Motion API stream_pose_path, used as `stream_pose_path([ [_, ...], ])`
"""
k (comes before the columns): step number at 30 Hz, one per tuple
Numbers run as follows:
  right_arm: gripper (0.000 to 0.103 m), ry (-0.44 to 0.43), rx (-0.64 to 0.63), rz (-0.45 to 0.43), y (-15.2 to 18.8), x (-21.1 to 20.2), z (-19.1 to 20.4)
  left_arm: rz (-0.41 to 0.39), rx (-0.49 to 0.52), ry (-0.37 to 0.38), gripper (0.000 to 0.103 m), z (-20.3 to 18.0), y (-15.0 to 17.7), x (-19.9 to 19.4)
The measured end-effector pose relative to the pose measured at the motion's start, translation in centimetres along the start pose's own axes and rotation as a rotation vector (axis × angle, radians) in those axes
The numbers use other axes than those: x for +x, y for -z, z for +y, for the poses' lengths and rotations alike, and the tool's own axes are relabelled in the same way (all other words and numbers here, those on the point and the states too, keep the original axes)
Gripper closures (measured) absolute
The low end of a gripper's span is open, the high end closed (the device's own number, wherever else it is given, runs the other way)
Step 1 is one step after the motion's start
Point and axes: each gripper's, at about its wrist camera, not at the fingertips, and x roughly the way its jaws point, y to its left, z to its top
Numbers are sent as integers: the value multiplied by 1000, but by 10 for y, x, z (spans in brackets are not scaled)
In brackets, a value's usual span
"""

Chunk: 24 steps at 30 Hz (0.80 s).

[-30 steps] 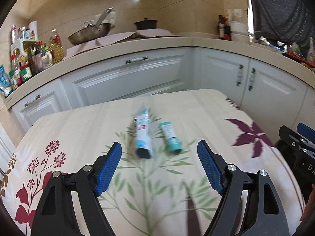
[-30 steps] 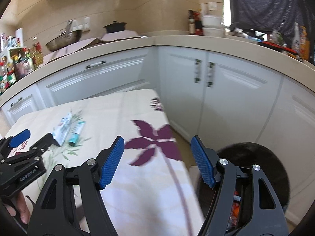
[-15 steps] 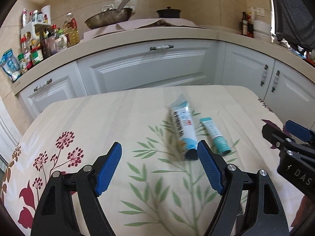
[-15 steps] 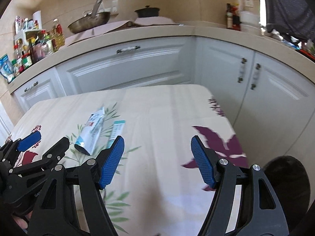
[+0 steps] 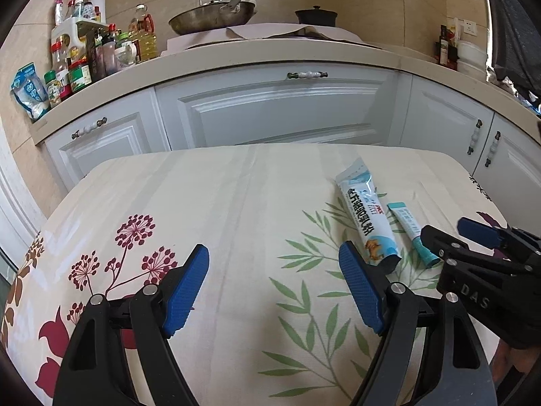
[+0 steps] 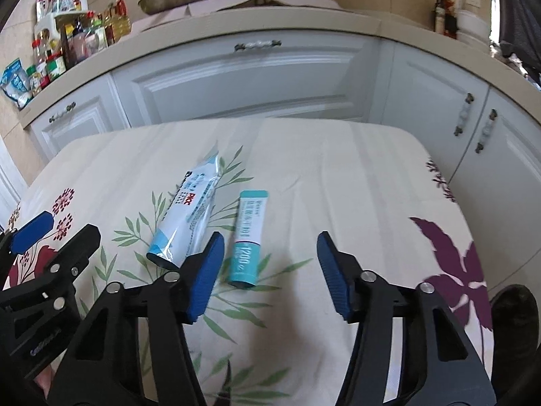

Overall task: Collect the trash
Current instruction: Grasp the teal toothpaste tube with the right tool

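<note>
Two tubes, the trash of this task, lie side by side on the table (image 5: 203, 203), which is covered by a cream cloth printed with green leaves and red and purple flowers. I read the larger as a white-and-blue tube (image 5: 367, 223) (image 6: 186, 216) with a dark cap end, and the smaller as a teal tube (image 5: 414, 235) (image 6: 248, 237). Both rest flat, toward the table's right half, well in from its far edge, their cap ends pointing toward my grippers. They lie close together, but I cannot tell whether they touch.

My left gripper (image 5: 274, 287) hangs over the middle of the table with its blue pads spread wide and nothing between them; the white-and-blue tube's cap end lies just beyond its right fingertip. My right gripper (image 6: 270, 270) hovers over the near right part of the table, its jaws closing. The teal tube's cap end lies just inside its left pad, and no pad presses on it.

In the left wrist view the right gripper enters from the right edge, close above the teal tube. In the right wrist view the left gripper shows at the left edge.

Beyond the table's far edge stand white cabinets (image 5: 270, 111) under a beige worktop (image 5: 270, 50), which carries a wok (image 5: 213, 17), a dark pot (image 5: 316, 17) and a cluster of bottles and jars (image 5: 88, 54) at its left end.
</note>
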Motion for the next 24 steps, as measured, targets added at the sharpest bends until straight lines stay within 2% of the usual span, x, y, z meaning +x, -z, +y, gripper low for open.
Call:
stream_pose_path([
  [6, 60, -5, -12, 63, -3, 15, 3, 14, -9, 6, 26, 3, 1, 4],
  [9, 68, -12, -15, 89, -3, 20, 2, 19, -15, 13, 26, 4, 0, 6],
  [10, 71, -9, -18, 88, -3, 20, 2, 20, -15, 16, 26, 4, 0, 6],
  [11, 80, -11, -23, 90, -3, 20, 2, 20, -14, 17, 26, 3, 0, 6],
  [13, 85, -5, -29, 90, -3, 19, 2, 20, -12, 23, 26, 0, 0, 6],
  [19, 86, 6, -2, 72, 1, 10, -13, 18, 5, 44, 26, -13, 0, 3],
  [24, 86, 34, 43, 55, 7, -1, -41, 17, 25, 69, 26, -30, -3, 3],
])
